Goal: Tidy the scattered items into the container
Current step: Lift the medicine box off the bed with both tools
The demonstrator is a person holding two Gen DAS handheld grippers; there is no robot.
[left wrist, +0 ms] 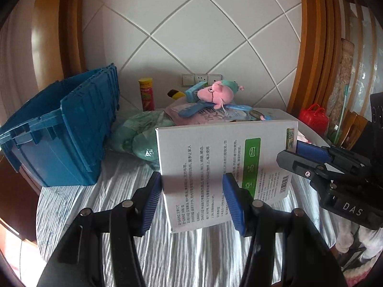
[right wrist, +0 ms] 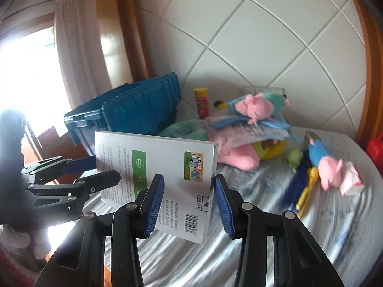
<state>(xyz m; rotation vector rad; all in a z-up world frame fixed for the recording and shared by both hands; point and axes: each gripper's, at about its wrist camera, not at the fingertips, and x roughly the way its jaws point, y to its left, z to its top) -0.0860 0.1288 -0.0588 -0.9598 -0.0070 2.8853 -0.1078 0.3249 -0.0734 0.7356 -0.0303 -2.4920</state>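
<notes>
Both tongs — left (left wrist: 192, 203), right (right wrist: 189, 205) — grasp the white box (left wrist: 215, 167) above the bed (left wrist: 107, 191); uneven pulling could twist it loose short of the blue crate (left wrist: 59, 131).

bed front (left wrist: 95, 203): free | toy pile (left wrist: 215, 95) blocks rear | crate (left wrist: 59, 131) top open, left

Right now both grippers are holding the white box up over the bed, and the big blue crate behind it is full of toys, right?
Not quite. The blue crate looks empty in the left wrist view; the toys lie in a pile on the bed. The rest holds: the left gripper and right gripper both hold the white box up.
</notes>
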